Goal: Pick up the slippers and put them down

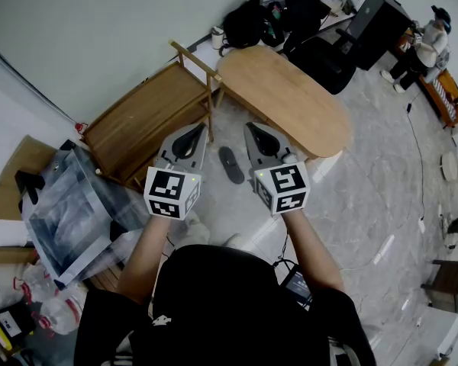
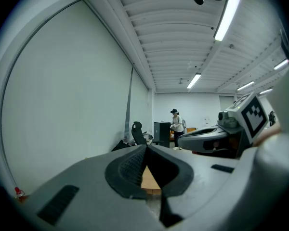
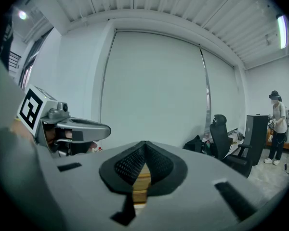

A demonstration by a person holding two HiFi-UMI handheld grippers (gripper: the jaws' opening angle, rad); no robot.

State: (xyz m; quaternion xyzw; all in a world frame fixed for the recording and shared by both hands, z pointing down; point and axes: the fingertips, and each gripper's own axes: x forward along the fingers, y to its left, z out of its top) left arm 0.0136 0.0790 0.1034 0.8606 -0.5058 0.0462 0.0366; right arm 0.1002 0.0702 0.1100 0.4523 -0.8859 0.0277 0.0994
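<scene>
One dark slipper [image 1: 231, 165] lies on the pale floor, sole down, in the gap between my two grippers as the head view shows them. My left gripper [image 1: 196, 130] is held level above the floor to the slipper's left, jaws shut with nothing in them [image 2: 145, 148]. My right gripper [image 1: 254, 130] is held alongside on the slipper's right, also shut and empty [image 3: 144, 146]. Both gripper views look out across the room, not down, so the slipper is out of sight in them. I see no second slipper.
An oval wooden table [image 1: 290, 101] stands just beyond the grippers. A wooden rack [image 1: 145, 120] sits to the left and a clear plastic box [image 1: 69, 212] nearer me. Dark bags [image 1: 248, 21] and an office chair [image 1: 328, 52] are by the wall; a person [image 1: 427, 48] stands far right.
</scene>
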